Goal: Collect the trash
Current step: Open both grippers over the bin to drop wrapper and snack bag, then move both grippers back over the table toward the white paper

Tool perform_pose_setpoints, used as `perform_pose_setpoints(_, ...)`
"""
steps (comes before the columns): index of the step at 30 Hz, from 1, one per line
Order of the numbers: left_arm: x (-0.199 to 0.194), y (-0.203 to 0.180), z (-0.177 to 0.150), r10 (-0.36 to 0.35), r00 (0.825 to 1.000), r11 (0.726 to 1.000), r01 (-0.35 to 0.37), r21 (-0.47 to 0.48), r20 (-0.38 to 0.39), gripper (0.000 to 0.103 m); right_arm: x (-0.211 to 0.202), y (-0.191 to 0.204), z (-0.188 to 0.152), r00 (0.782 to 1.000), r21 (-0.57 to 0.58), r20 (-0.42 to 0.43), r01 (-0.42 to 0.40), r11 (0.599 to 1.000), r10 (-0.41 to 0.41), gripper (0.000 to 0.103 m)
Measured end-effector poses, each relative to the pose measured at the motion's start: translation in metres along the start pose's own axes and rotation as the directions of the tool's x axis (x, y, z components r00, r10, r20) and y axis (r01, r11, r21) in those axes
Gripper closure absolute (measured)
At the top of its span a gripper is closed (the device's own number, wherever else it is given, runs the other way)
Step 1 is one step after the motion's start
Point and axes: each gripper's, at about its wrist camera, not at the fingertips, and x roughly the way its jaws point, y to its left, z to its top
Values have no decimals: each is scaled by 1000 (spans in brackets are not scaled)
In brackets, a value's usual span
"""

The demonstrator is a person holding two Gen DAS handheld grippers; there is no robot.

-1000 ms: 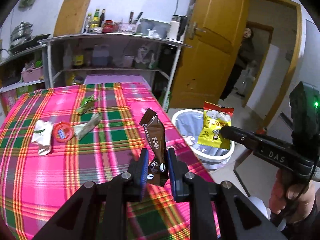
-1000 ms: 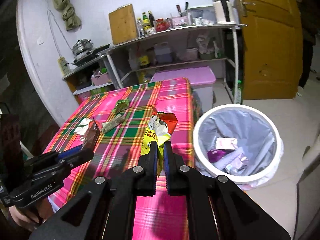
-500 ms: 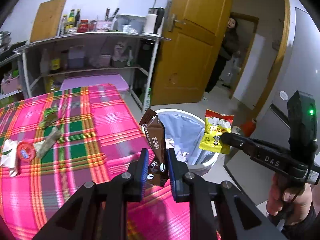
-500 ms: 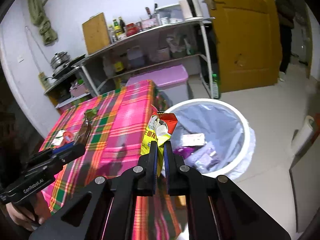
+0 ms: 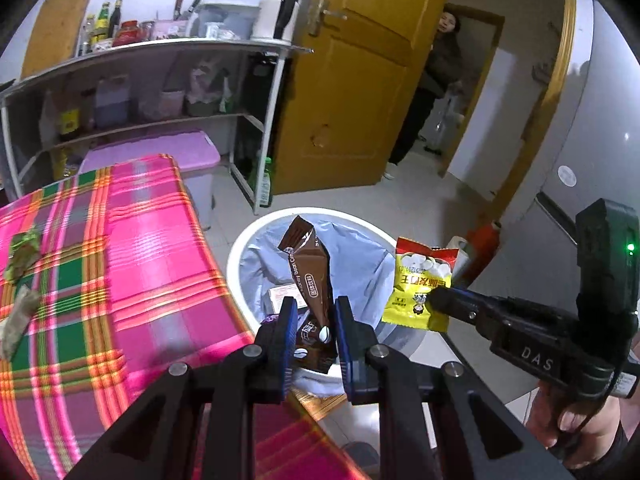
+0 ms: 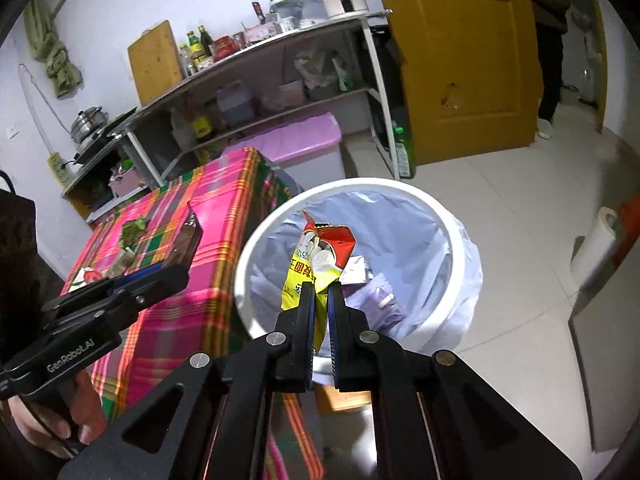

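Observation:
My left gripper [image 5: 314,322] is shut on a brown coffee-bean packet [image 5: 310,276] and holds it upright over the near rim of the white trash bin [image 5: 240,240]. My right gripper [image 6: 319,304] is shut on a yellow and red snack packet [image 6: 316,260] above the same bin [image 6: 452,224], which holds several wrappers in a pale liner. The right gripper with the yellow packet [image 5: 420,284] also shows at the right of the left wrist view. The left gripper with the brown packet [image 6: 186,240] shows at the left of the right wrist view.
The table with the pink plaid cloth [image 5: 132,264] stands left of the bin, with green wrappers [image 5: 22,252] lying on it. A metal shelf rack [image 5: 256,120] and a purple-lidded box [image 5: 160,152] stand behind. A person [image 5: 436,80] stands in the open yellow doorway.
Both grippers have swung right from over the table to over the trash bin, each still holding its packet. The table has slid to the left of both views.

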Motion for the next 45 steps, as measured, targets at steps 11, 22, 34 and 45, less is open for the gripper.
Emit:
perform_pose_setpoints(11,54,10,8,-8,997,999,6,-31,-76,79,35,-21,-1,998,38,-60,20,999,-18,90)
perform_pose_setpoints(22,21,19,4,-23,1000,997,22,-70,-15,77,14,-7,-2,1000,26,-30,0,1000,1,79)
perform_pose_setpoints(34,-70,20,-17,49,995,998,-44,-53,89,77,-34,57,-11,996,-51,19,-87,995,88,79)
perform_pose_setpoints(45,-138,39,-49,126,982,989,-113,-93,142,77,-55,115,-26,986,-173,20,-157,972,163,79)
